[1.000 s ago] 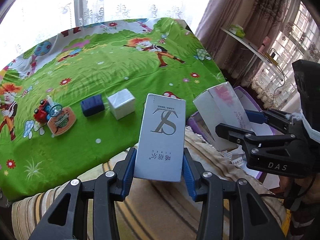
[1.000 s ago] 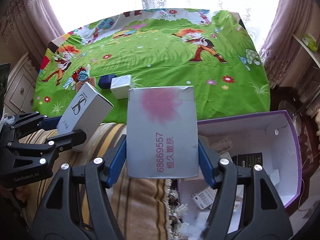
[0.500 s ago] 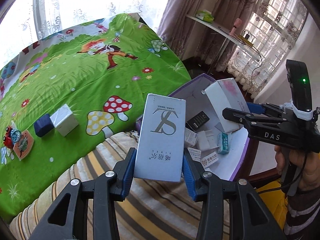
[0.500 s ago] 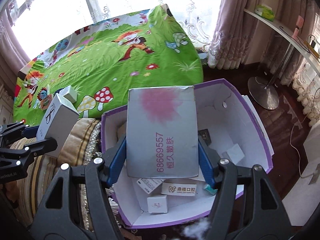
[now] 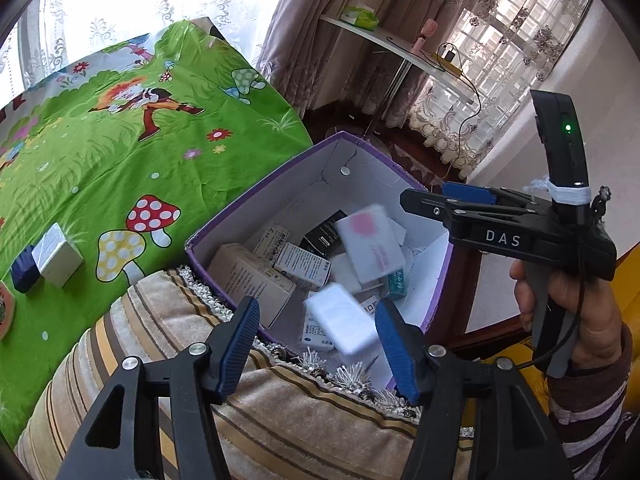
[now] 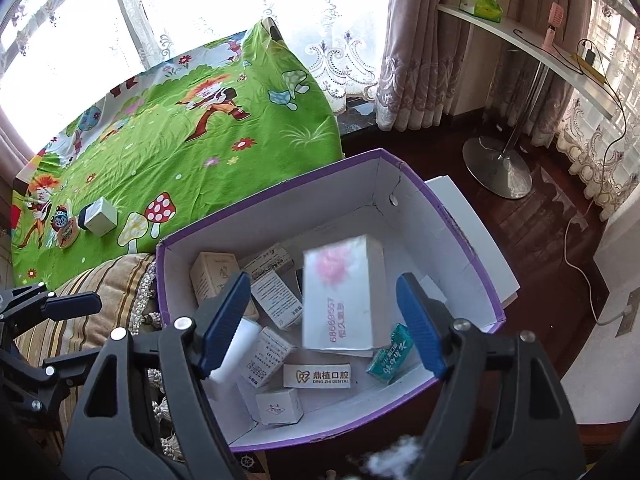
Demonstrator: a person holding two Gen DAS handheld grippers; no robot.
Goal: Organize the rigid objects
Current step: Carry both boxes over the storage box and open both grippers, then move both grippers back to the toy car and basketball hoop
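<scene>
Both claws are hanging over one purple-rimmed cardboard box (image 6: 468, 264), and both are opening. The left claw (image 5: 316, 344) is standing wide with one blurred white carton (image 5: 342, 322) falling clear between its pads. The right claw (image 6: 320, 320) is likewise wide, its pink-flowered carton (image 6: 340, 292) loose and blurred above roughly ten small cartons inside. Two boxes, one white (image 6: 101, 220) and one dark blue (image 5: 22, 274), are sitting on the green cartoon-print worktop (image 6: 168, 140).
</scene>
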